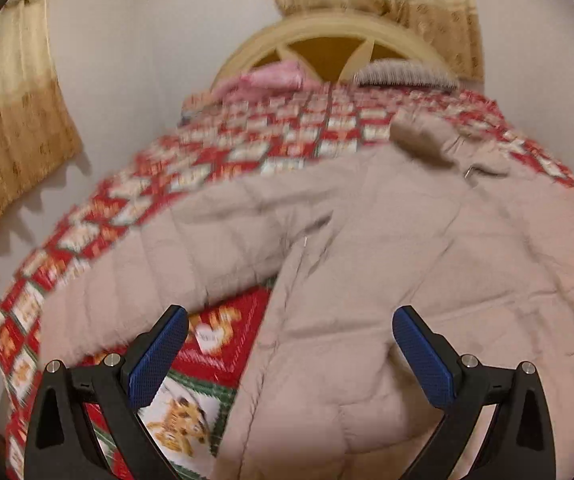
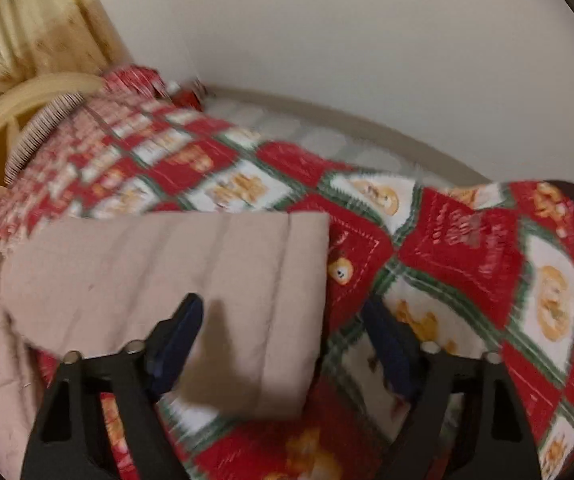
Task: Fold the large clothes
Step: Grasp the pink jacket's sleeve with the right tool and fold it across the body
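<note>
A large beige quilted jacket (image 1: 367,248) lies spread on a bed with a red, white and green bear-patterned quilt (image 1: 223,148). In the left wrist view one sleeve (image 1: 159,256) stretches to the left. My left gripper (image 1: 289,316) is open and empty above the jacket's lower edge. In the right wrist view the other beige sleeve (image 2: 175,276) lies flat on the quilt (image 2: 467,248) with its cuff end on the right. My right gripper (image 2: 285,312) is open and empty just above that cuff. Both views are motion-blurred.
A cream wooden headboard (image 1: 327,36) stands at the far end, with a pink pillow (image 1: 275,76) and a striped pillow (image 1: 403,72). Yellow curtains (image 1: 11,120) hang on the white wall. The wall (image 2: 367,60) runs along the bed's right side.
</note>
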`<state>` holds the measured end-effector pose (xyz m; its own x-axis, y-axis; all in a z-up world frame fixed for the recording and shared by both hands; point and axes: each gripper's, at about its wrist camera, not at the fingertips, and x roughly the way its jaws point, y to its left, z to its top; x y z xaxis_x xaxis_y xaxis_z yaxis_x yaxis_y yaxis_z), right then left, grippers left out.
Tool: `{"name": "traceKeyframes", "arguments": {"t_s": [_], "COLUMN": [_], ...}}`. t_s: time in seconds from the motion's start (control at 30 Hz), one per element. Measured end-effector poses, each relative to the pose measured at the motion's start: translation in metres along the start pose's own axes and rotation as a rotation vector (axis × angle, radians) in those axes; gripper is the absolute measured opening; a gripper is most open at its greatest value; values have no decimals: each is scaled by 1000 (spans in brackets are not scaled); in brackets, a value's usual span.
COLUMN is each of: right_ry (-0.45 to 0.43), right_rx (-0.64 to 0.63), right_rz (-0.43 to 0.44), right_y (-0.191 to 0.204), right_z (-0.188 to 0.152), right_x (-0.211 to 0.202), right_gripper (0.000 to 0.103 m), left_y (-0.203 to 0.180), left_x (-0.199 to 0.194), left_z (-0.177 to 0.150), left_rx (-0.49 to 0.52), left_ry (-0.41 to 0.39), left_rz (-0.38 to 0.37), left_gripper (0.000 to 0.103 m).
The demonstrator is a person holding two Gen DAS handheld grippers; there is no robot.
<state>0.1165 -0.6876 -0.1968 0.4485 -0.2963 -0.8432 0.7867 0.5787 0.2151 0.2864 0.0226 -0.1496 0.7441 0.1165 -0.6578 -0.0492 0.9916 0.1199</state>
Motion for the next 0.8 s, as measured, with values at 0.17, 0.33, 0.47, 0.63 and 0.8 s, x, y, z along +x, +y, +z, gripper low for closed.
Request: {"name": "traceKeyframes", "arguments": {"t_s": [0.17,0.33,0.47,0.63,0.8], "right_ry": [-39,-180,-358,-557,-680], "right_rx": [-127,-174,-252,-447,-714], "right_rz": [106,137,160,226,304], "right_y": [18,36,74,162,271], "right_z": [-2,23,46,45,-6], "right_x": [-6,-60,-135,-229,-298], "right_gripper": [15,12,12,12,12], "left_y": [1,-1,2,7,14], "left_x": [18,31,25,21,21], "left_z": [-12,-18,-19,-19,-17], "left_rx": [-3,-10,-36,-67,-102], "left_ry": [65,145,125,96,85], "left_rz": [-41,-133,-145,-155,-180], "left_gripper": [102,102,102,102,102]}}
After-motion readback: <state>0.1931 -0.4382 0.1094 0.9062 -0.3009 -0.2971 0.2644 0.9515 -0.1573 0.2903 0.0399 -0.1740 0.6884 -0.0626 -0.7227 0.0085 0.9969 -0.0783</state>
